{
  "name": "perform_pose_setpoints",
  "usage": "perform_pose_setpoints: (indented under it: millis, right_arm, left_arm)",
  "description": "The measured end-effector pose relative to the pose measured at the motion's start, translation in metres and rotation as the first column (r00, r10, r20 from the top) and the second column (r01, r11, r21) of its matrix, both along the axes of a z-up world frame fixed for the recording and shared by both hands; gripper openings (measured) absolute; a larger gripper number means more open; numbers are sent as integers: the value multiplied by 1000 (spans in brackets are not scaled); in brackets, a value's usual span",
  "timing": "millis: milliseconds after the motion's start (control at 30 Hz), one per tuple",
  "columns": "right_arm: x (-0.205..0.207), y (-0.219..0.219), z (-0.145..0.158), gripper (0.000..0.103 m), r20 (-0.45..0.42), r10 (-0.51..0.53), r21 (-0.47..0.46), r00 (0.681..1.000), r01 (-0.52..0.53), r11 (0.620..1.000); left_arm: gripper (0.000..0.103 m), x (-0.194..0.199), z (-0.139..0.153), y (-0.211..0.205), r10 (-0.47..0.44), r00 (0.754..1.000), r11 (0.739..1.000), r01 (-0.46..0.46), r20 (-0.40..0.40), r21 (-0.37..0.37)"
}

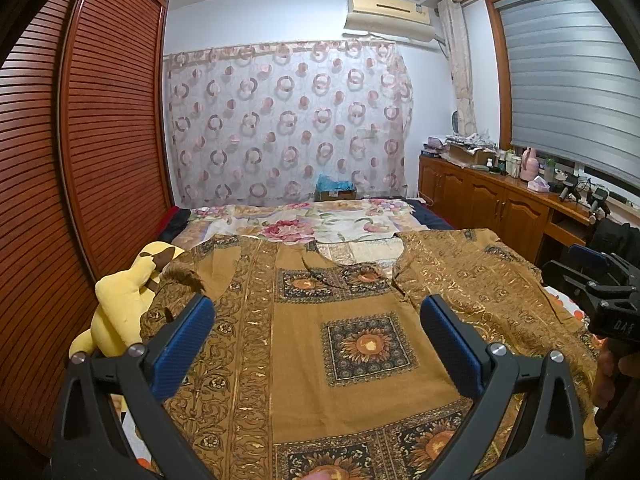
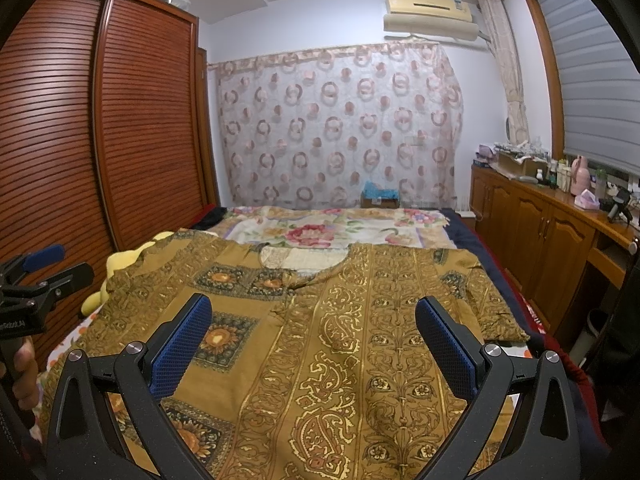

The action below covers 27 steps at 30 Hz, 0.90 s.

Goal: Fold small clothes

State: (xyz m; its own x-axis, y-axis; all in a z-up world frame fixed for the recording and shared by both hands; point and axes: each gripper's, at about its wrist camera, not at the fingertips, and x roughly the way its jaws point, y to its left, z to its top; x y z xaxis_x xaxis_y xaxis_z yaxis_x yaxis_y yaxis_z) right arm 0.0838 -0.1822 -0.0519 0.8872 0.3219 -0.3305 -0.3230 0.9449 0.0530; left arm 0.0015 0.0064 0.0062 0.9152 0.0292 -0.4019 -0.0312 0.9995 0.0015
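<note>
A mustard-brown patterned top (image 1: 360, 320) with sunflower squares and gold scrollwork lies spread flat on the bed, neckline toward the far end. In the right wrist view the same top (image 2: 340, 340) fills the foreground. My left gripper (image 1: 318, 320) hovers open above its left half, blue pads wide apart, nothing between them. My right gripper (image 2: 314, 318) is open too, above the right half. The right gripper shows at the right edge of the left wrist view (image 1: 600, 292), held by a hand. The left gripper appears at the left edge of the right wrist view (image 2: 32, 284).
A yellow plush toy (image 1: 120, 312) lies at the bed's left edge by the slatted wardrobe (image 1: 80, 160). A floral bedspread (image 1: 312, 224) covers the far half of the bed. A wooden cabinet (image 2: 540, 228) with bottles runs along the right wall.
</note>
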Motion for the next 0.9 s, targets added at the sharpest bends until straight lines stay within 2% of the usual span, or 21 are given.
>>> perform_pose_setpoints:
  millis: [133,667,900]
  right_arm:
    - [1,8,-3,103,-10,17,-9,1000,-17,1000]
    - [61,36,-22,103,-87,120,-56,989,-125,991]
    - [93,52,-27,103,-150,164,-75,975,-176,981]
  left_arm:
    - [103,9,-5,9,23,1000,1000,-23,-11,17]
    - [103,69,-31,66,35,992,999,-37,-117,-8]
    - [103,87,-48,109,56,979,998,-62,-197,-27]
